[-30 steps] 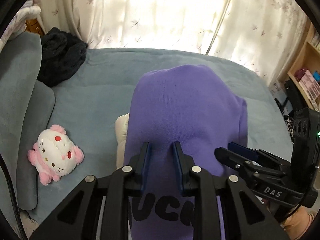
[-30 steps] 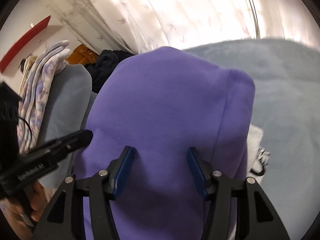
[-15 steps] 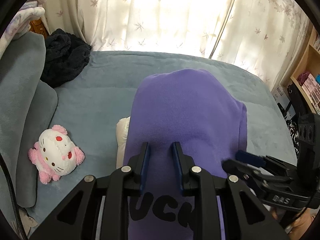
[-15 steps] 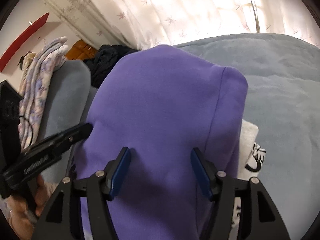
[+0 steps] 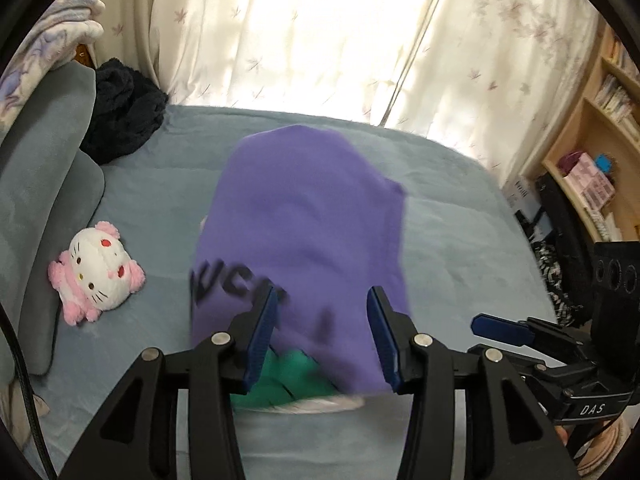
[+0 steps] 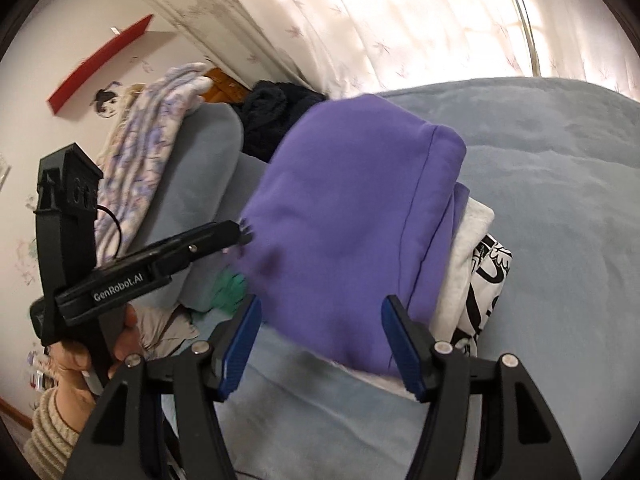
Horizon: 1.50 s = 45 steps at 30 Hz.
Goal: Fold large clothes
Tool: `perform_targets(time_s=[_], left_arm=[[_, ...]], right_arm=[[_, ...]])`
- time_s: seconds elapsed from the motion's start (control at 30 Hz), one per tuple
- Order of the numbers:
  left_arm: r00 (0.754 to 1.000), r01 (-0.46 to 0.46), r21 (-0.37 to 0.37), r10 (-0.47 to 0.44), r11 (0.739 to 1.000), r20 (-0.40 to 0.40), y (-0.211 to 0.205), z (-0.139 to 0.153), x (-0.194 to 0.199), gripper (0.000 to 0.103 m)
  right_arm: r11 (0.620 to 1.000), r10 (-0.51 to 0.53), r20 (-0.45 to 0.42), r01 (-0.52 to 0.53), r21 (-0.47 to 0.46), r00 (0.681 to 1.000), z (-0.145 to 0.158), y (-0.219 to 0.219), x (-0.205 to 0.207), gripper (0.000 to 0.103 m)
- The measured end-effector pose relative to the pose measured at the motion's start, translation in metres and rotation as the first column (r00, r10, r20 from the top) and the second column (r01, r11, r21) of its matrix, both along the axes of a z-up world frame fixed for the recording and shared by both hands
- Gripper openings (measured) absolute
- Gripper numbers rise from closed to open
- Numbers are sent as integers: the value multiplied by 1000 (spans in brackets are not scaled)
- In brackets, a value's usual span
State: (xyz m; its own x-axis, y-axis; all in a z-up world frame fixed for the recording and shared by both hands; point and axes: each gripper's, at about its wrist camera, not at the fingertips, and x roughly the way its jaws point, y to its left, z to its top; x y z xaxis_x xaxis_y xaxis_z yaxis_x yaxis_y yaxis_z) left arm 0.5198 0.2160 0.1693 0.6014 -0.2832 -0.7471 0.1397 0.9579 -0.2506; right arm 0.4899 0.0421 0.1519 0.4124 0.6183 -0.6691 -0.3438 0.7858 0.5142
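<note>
Purple sweatshirt (image 5: 304,224) folded, lying atop a stack of white garments (image 6: 468,264) and a green garment (image 5: 288,380) on the blue-grey bed (image 5: 452,248). Left gripper (image 5: 323,336) spread wide, holding nothing; right gripper (image 6: 320,344) likewise wide, empty, at the sweatshirt's near edge. Pink-and-white plush toy (image 5: 98,266) well apart, beside a grey cushion (image 5: 44,184).

The purple garment (image 5: 304,220) is motion-blurred, its black lettering (image 5: 236,284) unreadable.

Left gripper (image 5: 322,334) jaws spread wide, empty, near edge of folded purple sweatshirt (image 5: 308,216) on blue bed (image 5: 460,248); green garment (image 5: 294,376) underneath; plush toy (image 5: 96,270) left.
</note>
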Motion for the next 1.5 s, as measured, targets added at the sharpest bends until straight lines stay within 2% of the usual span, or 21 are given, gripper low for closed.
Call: perform_targets(time_s=[0.17, 0.3, 0.37, 0.57, 0.7, 0.8, 0.9, 1.1, 1.2, 1.33, 1.5], left_arm=[[998, -8, -53, 11, 999, 57, -22, 17, -66, 50], [992, -17, -67, 26, 998, 124, -43, 26, -122, 61], [988, -17, -74, 28, 997, 152, -54, 29, -150, 61], [979, 14, -36, -7, 999, 205, -96, 47, -264, 62], [973, 34, -18, -29, 999, 231, -115, 66, -344, 75], [964, 54, 11, -55, 999, 260, -125, 75, -403, 77], [965, 63, 15, -64, 998, 253, -131, 76, -452, 81], [978, 97, -6, -94, 995, 188, -139, 48, -536, 84], [979, 116, -17, -111, 993, 172, -142, 24, -555, 84], [975, 99, 21, -101, 995, 197, -156, -20, -582, 84], [978, 56, -21, -51, 998, 201, -170, -80, -590, 84]], right_arm=[[999, 26, 64, -27, 23, 998, 20, -17, -53, 62], [999, 41, 128, -45, 26, 991, 34, -36, -102, 62], [999, 40, 160, -45, 24, 986, 40, -45, -125, 62], [999, 18, 247, -24, 22, 969, 66, -77, -226, 62], [999, -34, 273, 35, 2, 961, 87, -99, -301, 62], [998, -57, 301, 61, -3, 952, 100, -114, -358, 62], [997, -71, 316, 80, -15, 946, 103, -127, -409, 62], [993, -99, 289, 115, -37, 952, 79, -151, -479, 62], [988, -112, 282, 137, -74, 953, 56, -159, -504, 62], [973, -141, 279, 185, -137, 950, 16, -169, -532, 62], [945, -208, 270, 264, -191, 940, -38, -178, -553, 62]])
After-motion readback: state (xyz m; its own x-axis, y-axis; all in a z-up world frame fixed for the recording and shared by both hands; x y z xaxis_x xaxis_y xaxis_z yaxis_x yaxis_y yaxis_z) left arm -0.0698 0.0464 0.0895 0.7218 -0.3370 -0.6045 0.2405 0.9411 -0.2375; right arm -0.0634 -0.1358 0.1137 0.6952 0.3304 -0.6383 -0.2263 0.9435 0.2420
